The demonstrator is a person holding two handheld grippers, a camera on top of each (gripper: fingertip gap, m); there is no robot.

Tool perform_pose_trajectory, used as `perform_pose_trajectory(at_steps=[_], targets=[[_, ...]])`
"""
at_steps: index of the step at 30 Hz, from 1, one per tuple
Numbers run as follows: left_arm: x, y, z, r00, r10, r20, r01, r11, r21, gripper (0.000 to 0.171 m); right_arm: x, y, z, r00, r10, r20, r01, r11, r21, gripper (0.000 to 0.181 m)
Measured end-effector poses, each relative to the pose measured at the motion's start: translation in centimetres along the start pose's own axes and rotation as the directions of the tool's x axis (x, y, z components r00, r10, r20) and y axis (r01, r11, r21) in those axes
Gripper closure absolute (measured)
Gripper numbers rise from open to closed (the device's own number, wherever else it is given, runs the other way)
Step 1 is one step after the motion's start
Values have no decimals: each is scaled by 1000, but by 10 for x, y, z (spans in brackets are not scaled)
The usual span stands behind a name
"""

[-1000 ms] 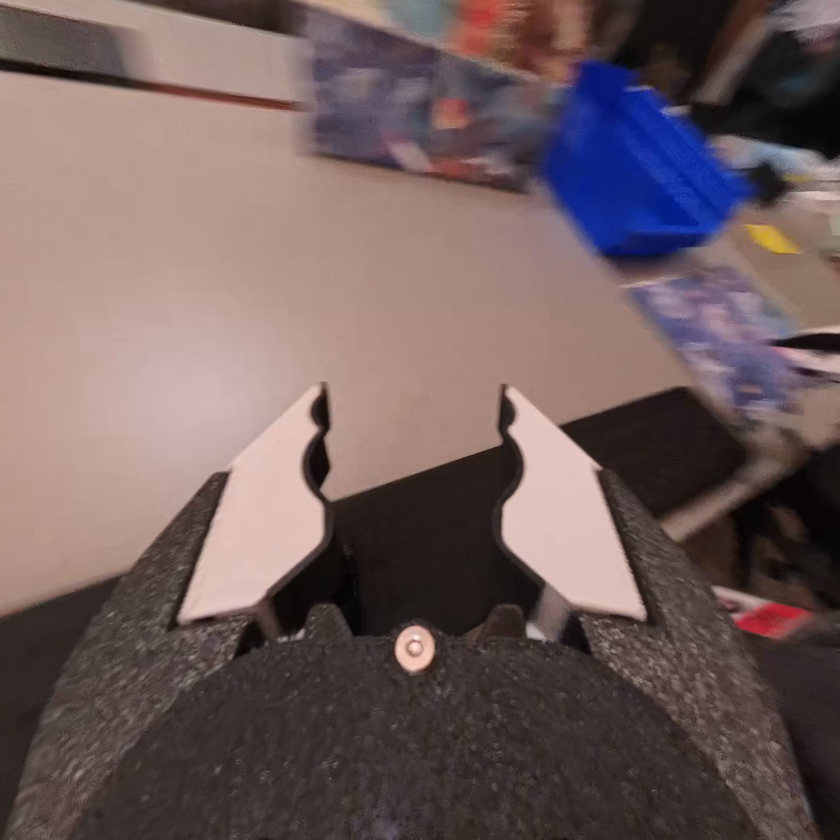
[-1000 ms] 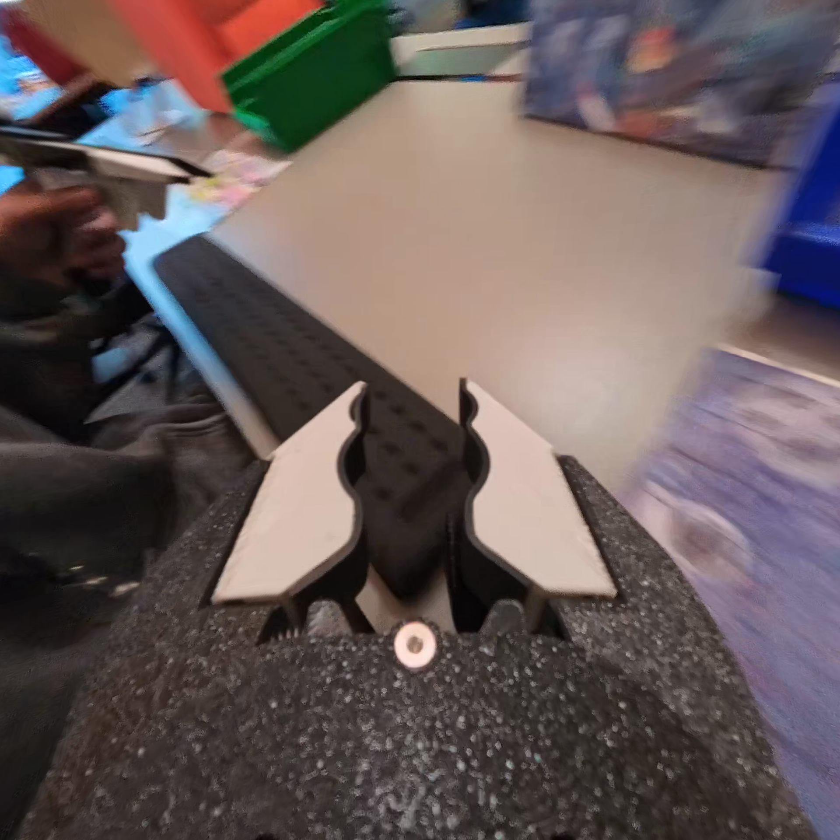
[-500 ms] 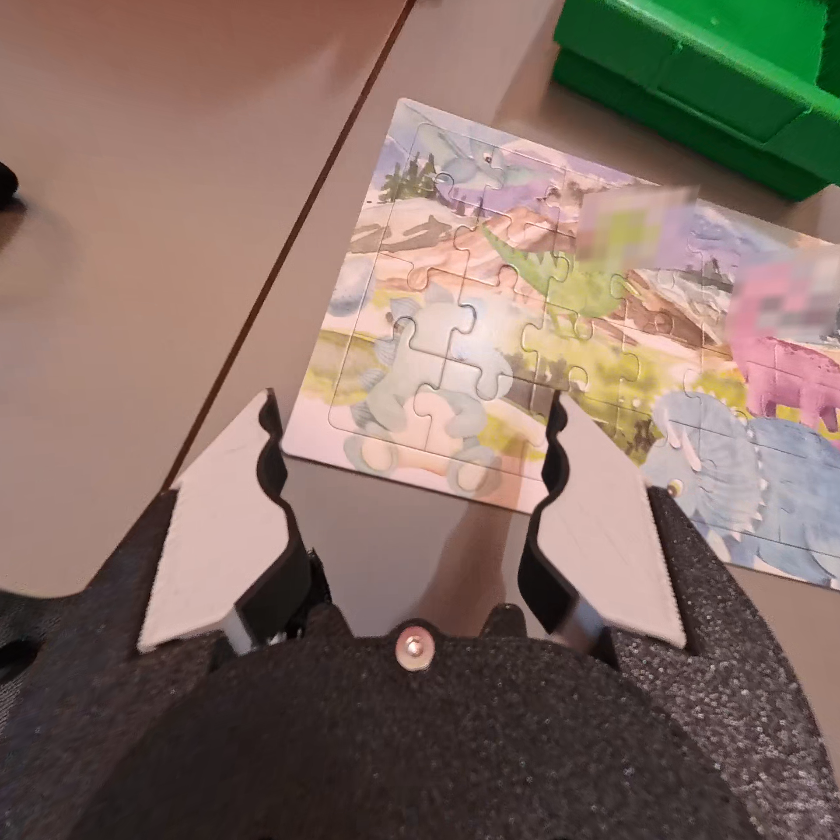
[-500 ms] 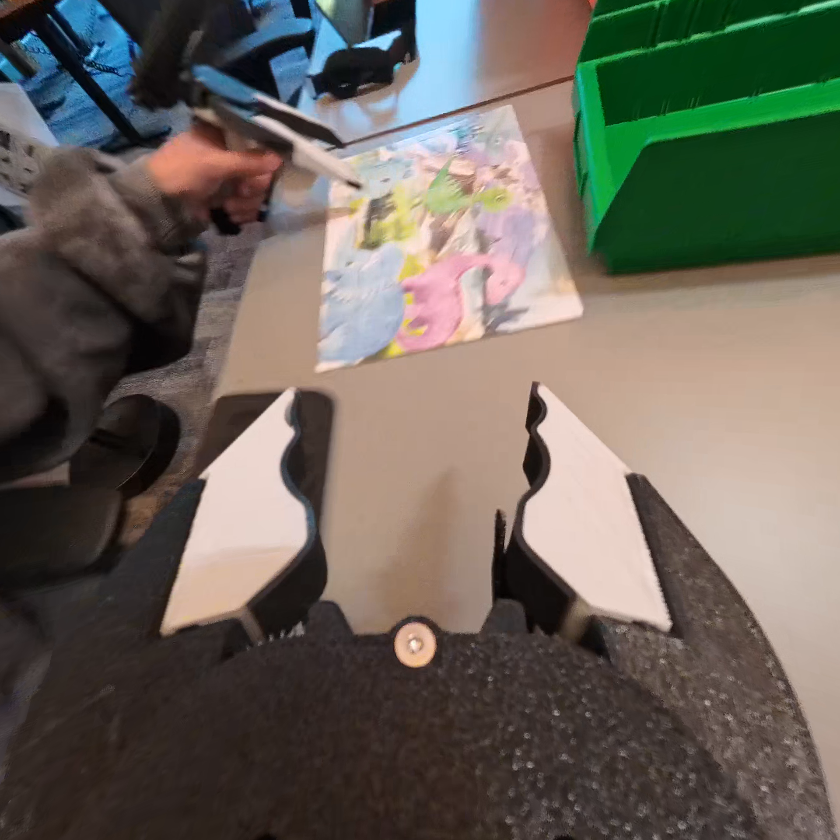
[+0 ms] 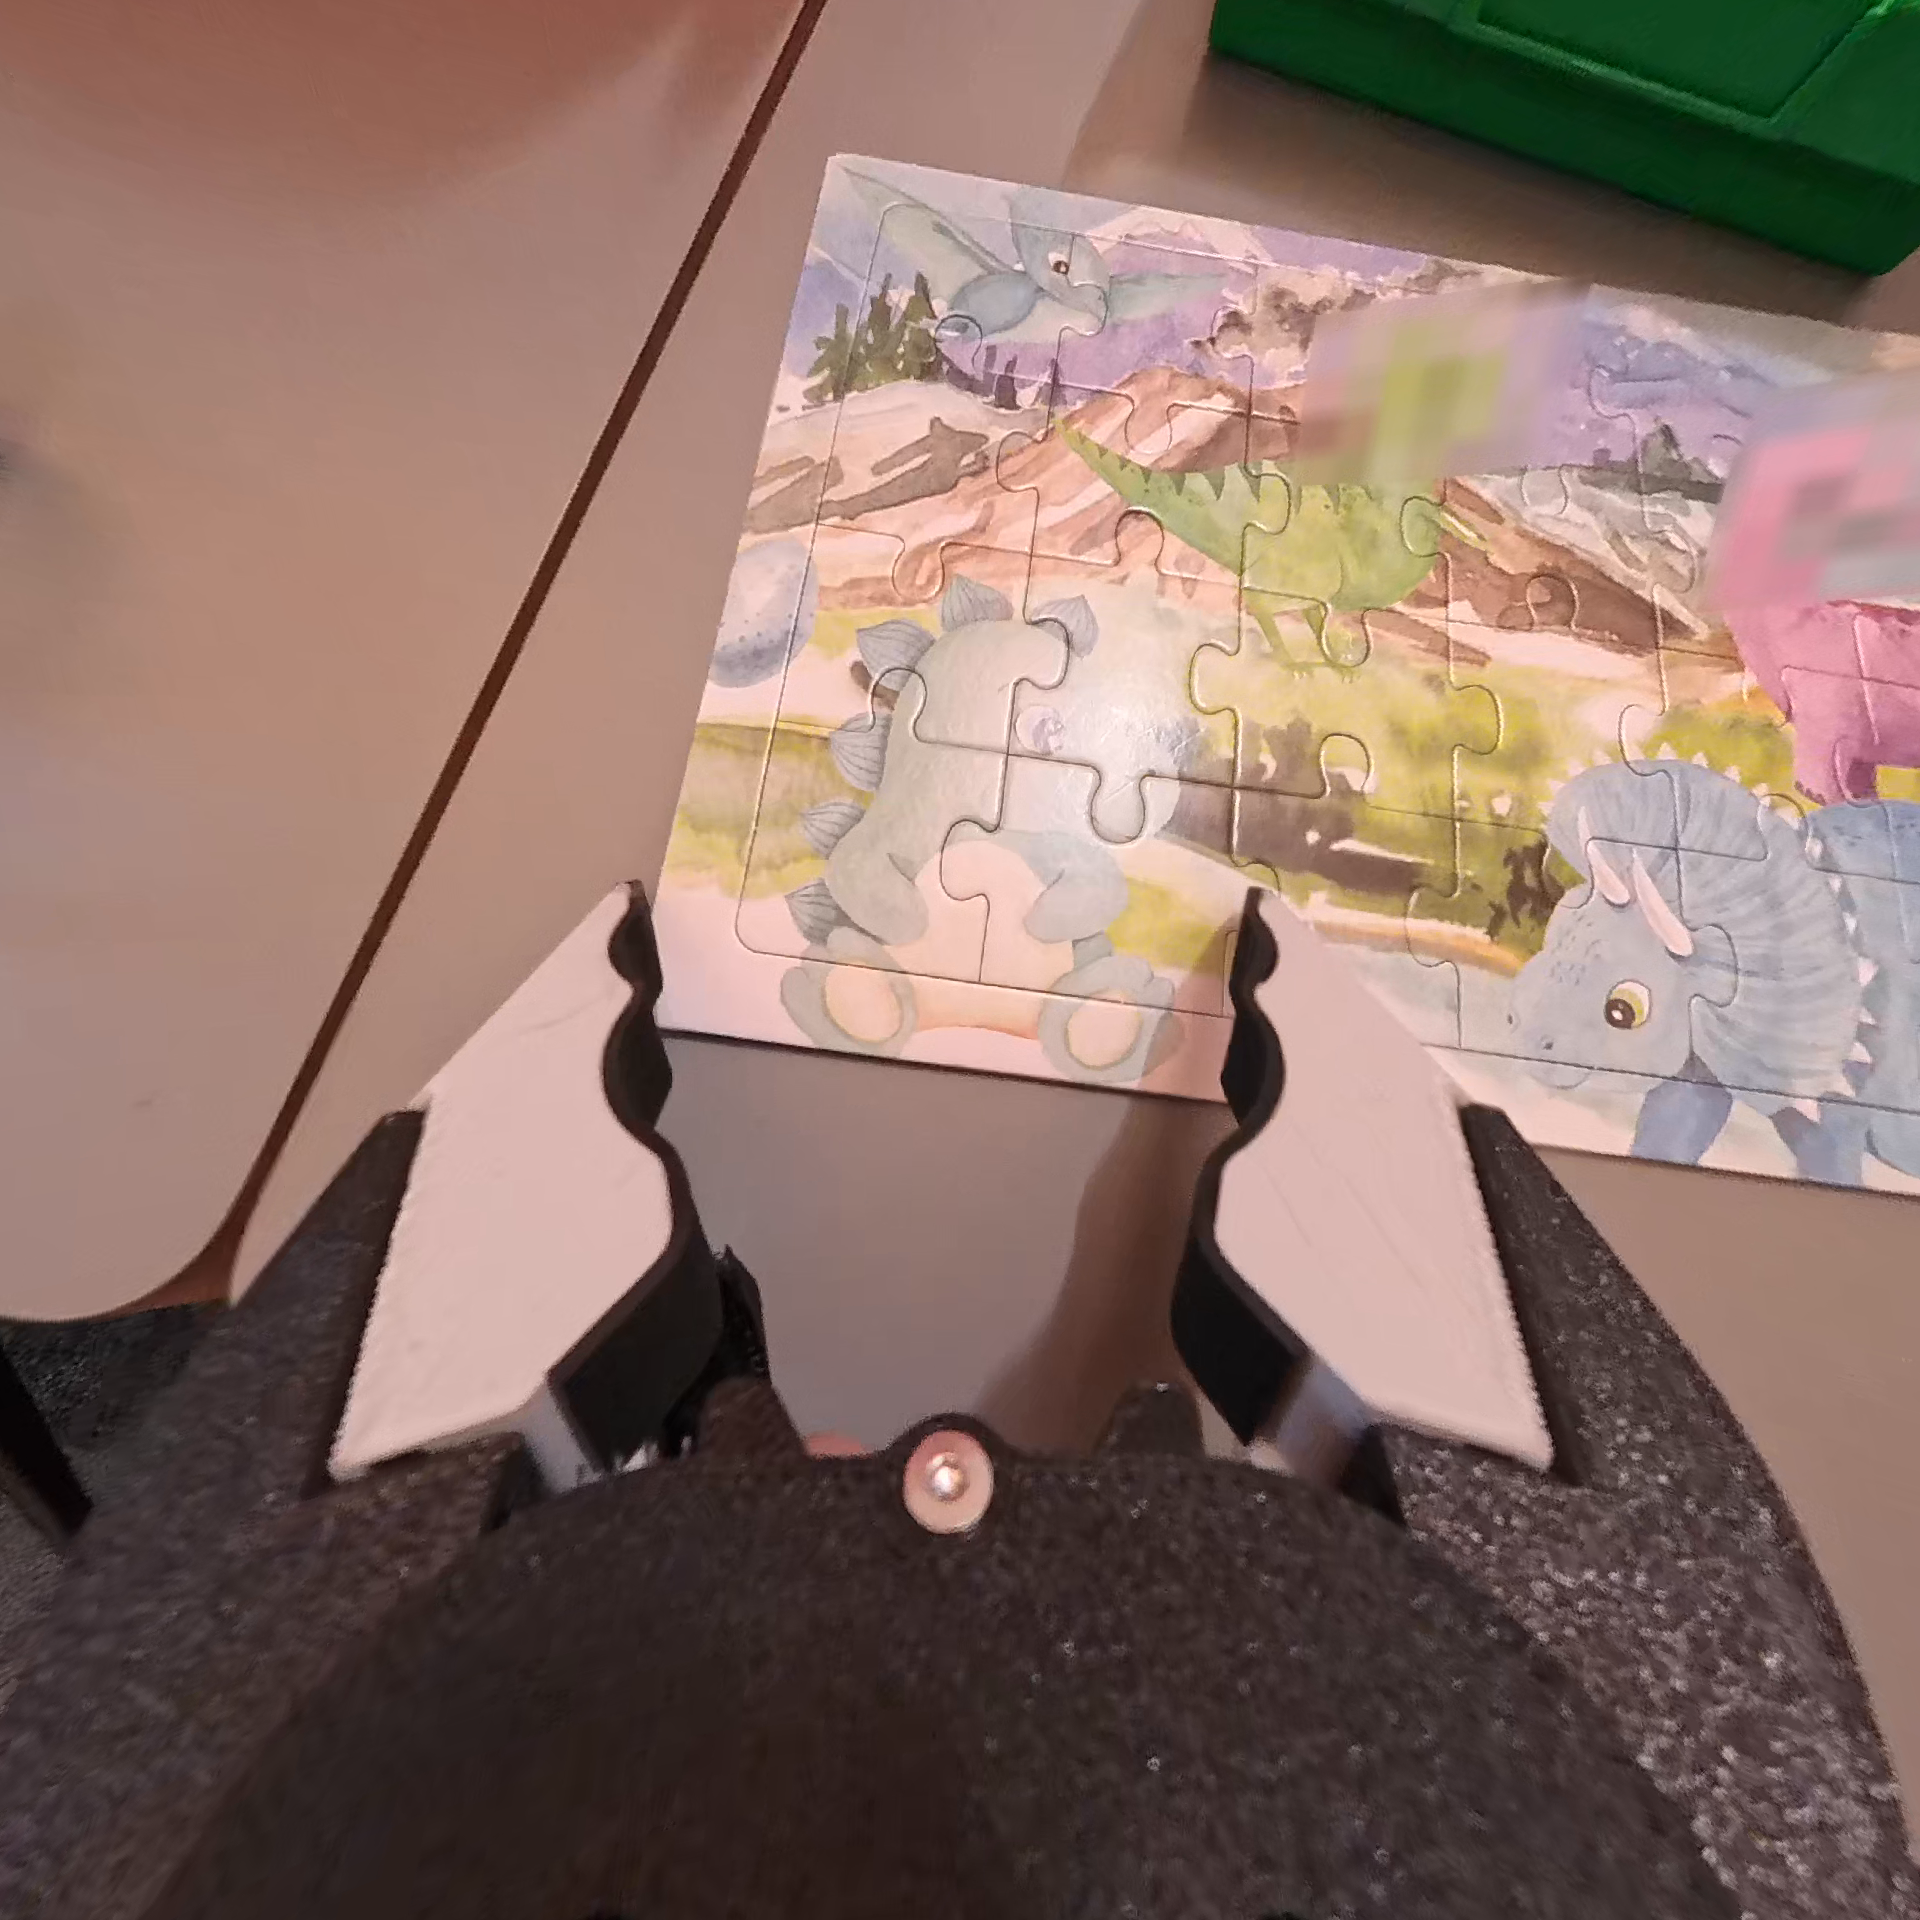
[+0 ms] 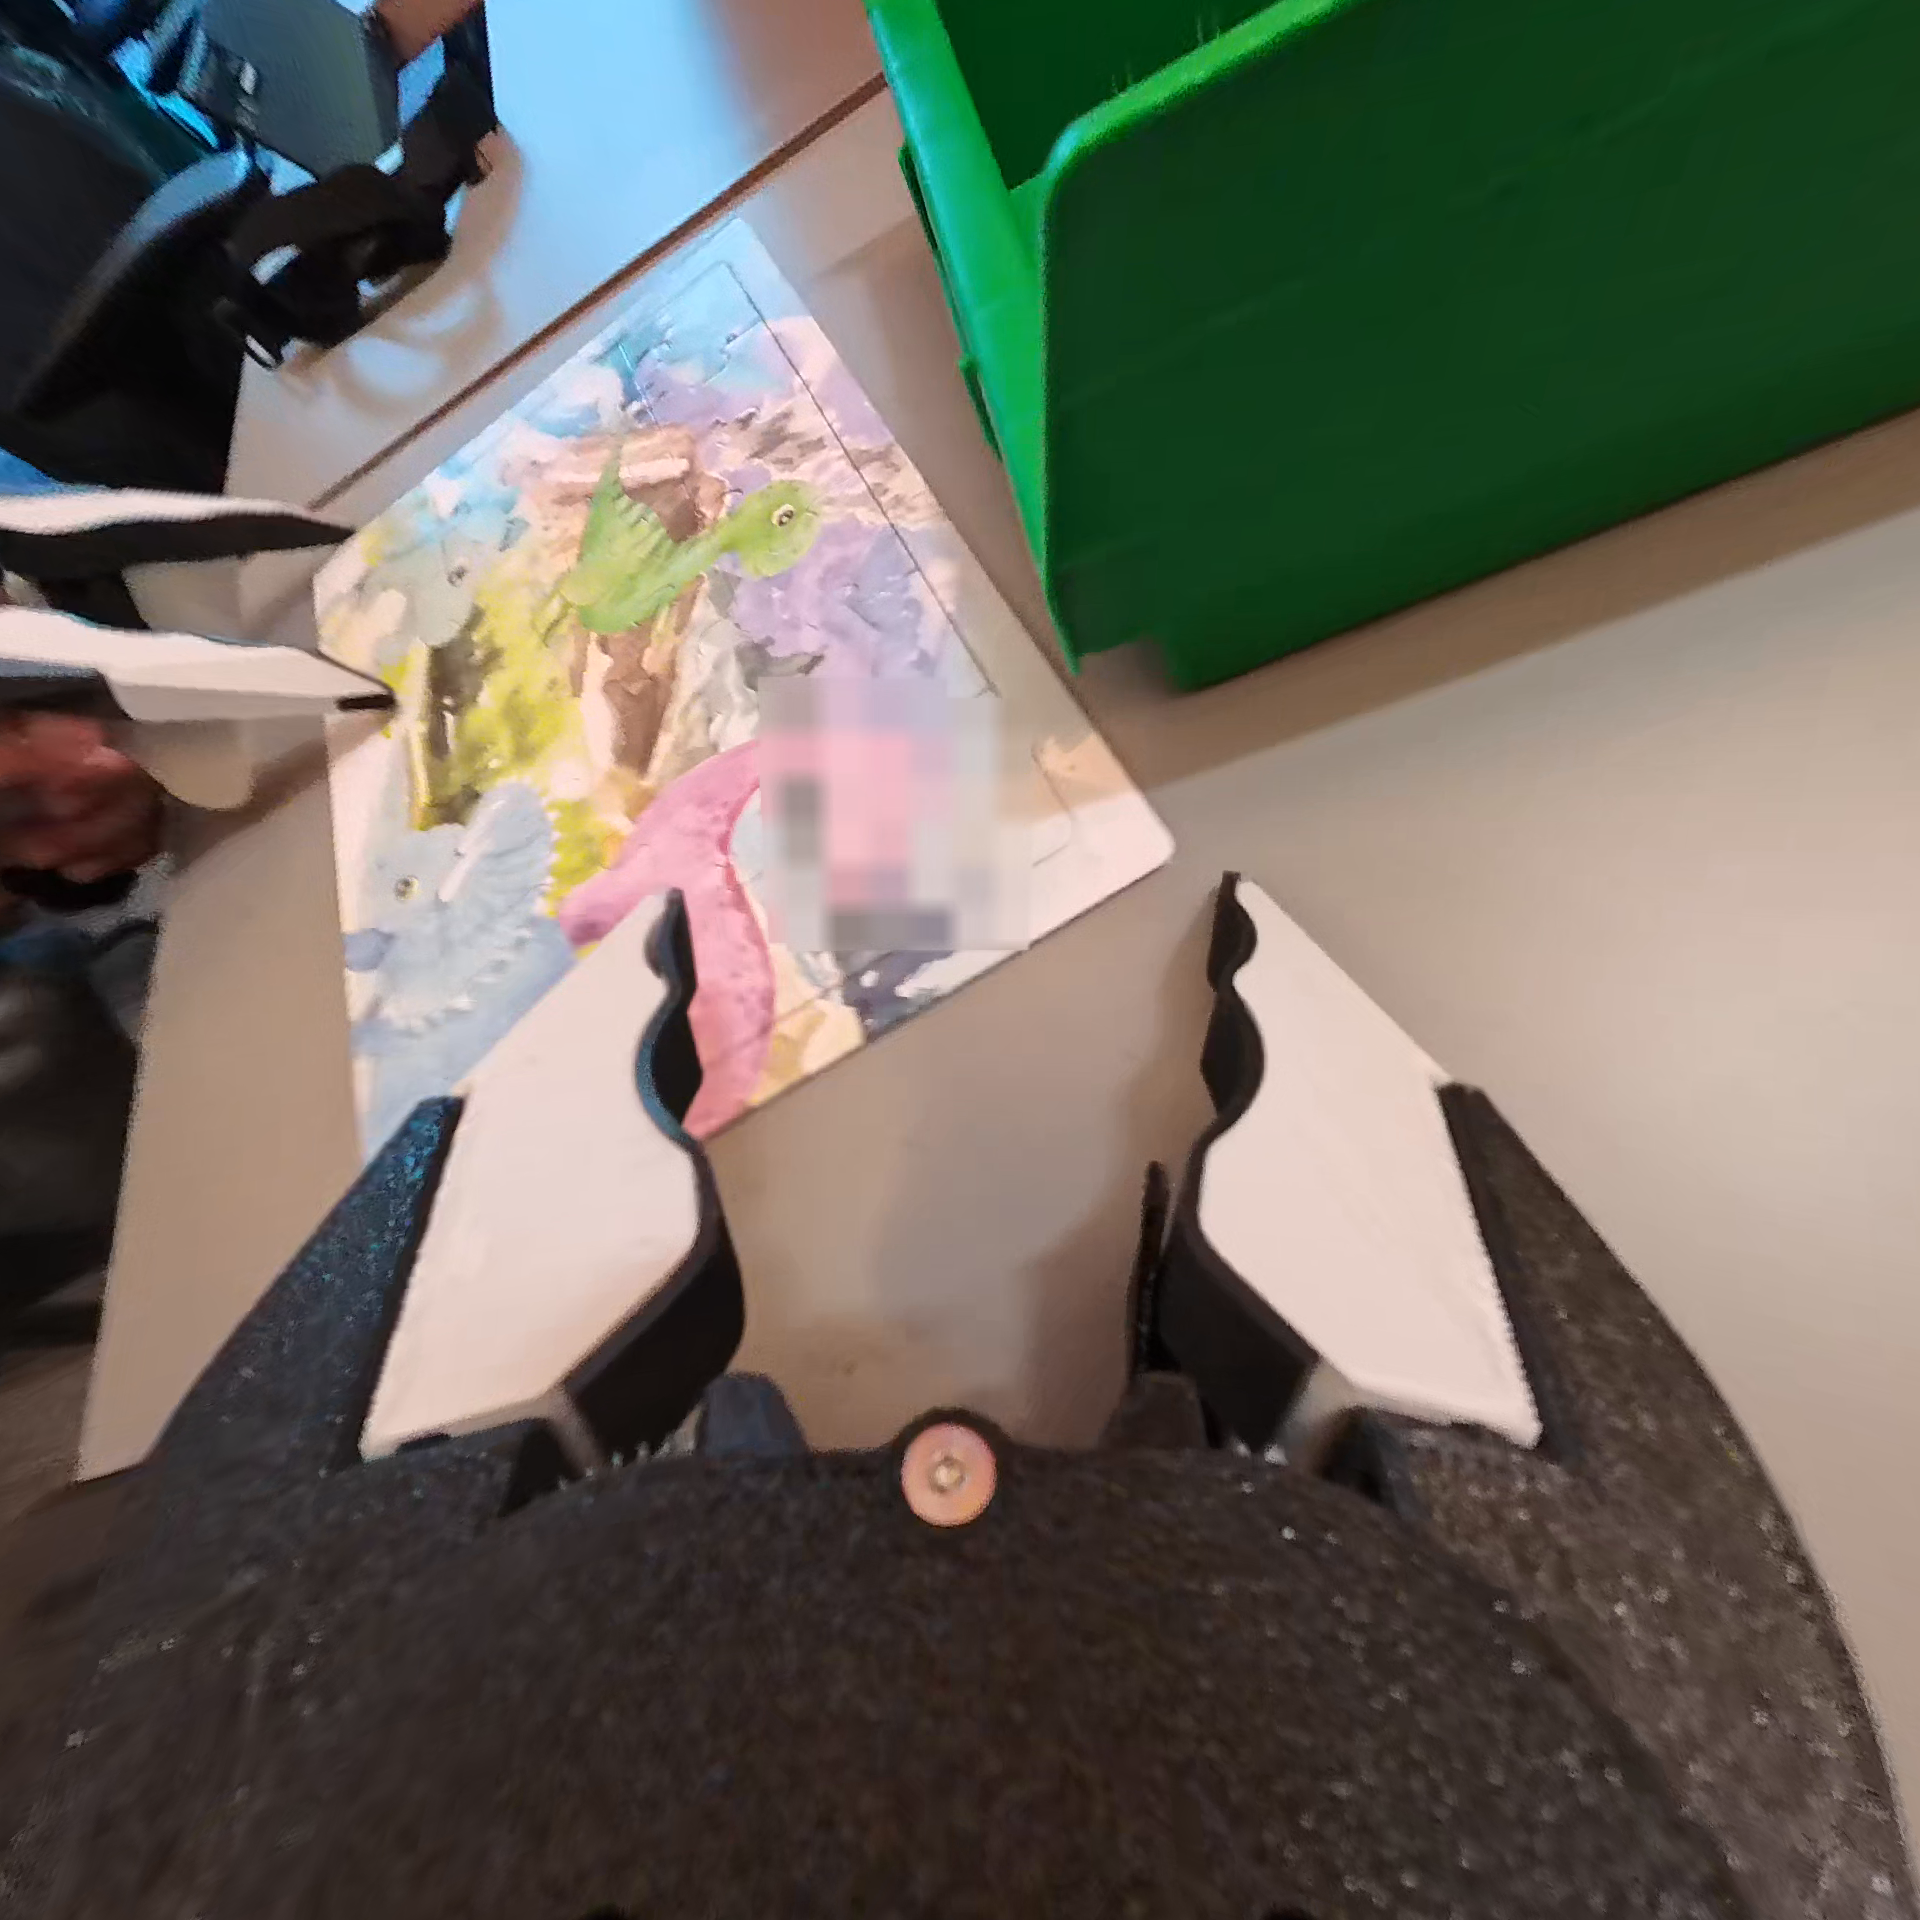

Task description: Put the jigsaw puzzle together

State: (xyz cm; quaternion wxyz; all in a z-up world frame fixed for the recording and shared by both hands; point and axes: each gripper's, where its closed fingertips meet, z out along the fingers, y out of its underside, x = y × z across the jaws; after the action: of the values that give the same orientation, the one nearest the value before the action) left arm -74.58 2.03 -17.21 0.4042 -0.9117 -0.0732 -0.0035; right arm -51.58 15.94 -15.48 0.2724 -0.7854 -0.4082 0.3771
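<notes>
Both tongs wide and empty, left gripper (image 5: 940, 930) over the near edge of the jigsaw puzzle (image 5: 1195, 644), flat on the table (image 5: 883, 1226) beside a green bin (image 6: 1455, 312), right gripper (image 6: 951, 920) at its corner; all pieces look seated, so best check seams before pressing.

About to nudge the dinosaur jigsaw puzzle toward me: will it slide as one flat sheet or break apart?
The dinosaur jigsaw puzzle lies flat, its pieces seated inside a printed border, so it probably slides as one board. It looks thin, likely light. The table looks smooth, so expect easy skidding. Lifting one corner may flex it and pop pieces loose.
</notes>
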Motion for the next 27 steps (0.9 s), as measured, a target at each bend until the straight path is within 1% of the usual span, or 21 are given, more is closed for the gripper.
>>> perform_pose_trajectory(at_steps=[1, 2, 3, 6, 7, 8, 9, 11, 13, 14, 15, 16, 17, 18, 19, 21, 22, 23, 24, 27], targets=[[3, 1, -3, 1000, -16, -14, 16, 1000, 1, 61, -10, 1, 1, 998, 34, 55, -33, 999, -8, 91], [6, 3, -6, 999, -34, -24, 34, 999, 2, 61, -17, -1, 2, 993, 77, 88, -78, 997, 3, 84], [9, 6, -10, 998, -47, -29, 47, 999, -1, 60, -20, -3, 3, 990, 100, 96, -101, 995, 10, 79], [14, 23, -30, 996, -79, -29, 79, 997, -14, 62, -27, -3, 6, 986, 107, 124, -109, 994, 6, 79], [11, 30, -40, 995, -100, -19, 99, 995, -14, 67, -32, -4, 7, 981, 121, 150, -123, 992, 6, 81], [6, 36, -50, 991, -137, -10, 137, 991, -2, 78, -37, -3, 9, 975, 134, 178, -136, 991, -1, 88], [-1, 43, -62, 980, -196, -19, 196, 980, 26, 91, -42, -2, 12, 967, 147, 206, -148, 989, -13, 93], [-21, 57, -84, 936, -345, -68, 350, 933, 85, 105, -50, -3, 18, 962, 149, 230, -149, 989, -20, 97], [-50, 78, -97, 861, -499, -98, 508, 855, 105, 95, -57, -4, 25, 962, 125, 241, -119, 992, -39, 97], [-56, 86, -99, 809, -564, -167, 583, 807, 96, 96, -60, -4, 28, 964, 109, 243, -101, 994, -46, 98], [-55, 89, -100, 734, -622, -273, 659, 749, 66, 96, -63, -4, 31, 964, 99, 245, -89, 995, -49, 99], [-50, 95, -98, 644, -669, -372, 720, 694, -1, 96, -67, -5, 35, 964, 94, 250, -83, 995, -54, 100], [-41, 99, -96, 552, -698, -456, 757, 649, -79, 102, -71, -5, 38, 960, 93, 265, -80, 995, -61, 100], [-33, 100, -98, 472, -704, -530, 777, 617, -126, 108, -76, -5, 40, 956, 94, 278, -78, 994, -70, 101], [-24, 101, -100, 419, -695, -584, 779, 606, -161, 114, -79, -5, 43, 955, 94, 280, -76, 994, -74, 101], [2, 103, -106, 334, -673, -660, 743, 619, -256, 122, -81, -5, 44, 958, 87, 274, -69, 995, -74, 102], [9, 102, -109, 328, -654, -682, 732, 632, -255, 146, -81, -3, 43, 958, 84, 275, -66, 995, -76, 102], [13, 98, -114, 324, -634, -703, 728, 641, -243, 164, -82, -1, 42, 957, 83, 278, -63, 995, -82, 103], [13, 97, -116, 326, -638, -697, 727, 641, -246, 163, -83, 2, 39, 956, 85, 280, -61, 994, -93, 108], [8, 79, -138, 399, -551, -733, 716, 687, -127, 168, -89, 15, 31, 944, 101, 313, -61, 989, -136, 118]])
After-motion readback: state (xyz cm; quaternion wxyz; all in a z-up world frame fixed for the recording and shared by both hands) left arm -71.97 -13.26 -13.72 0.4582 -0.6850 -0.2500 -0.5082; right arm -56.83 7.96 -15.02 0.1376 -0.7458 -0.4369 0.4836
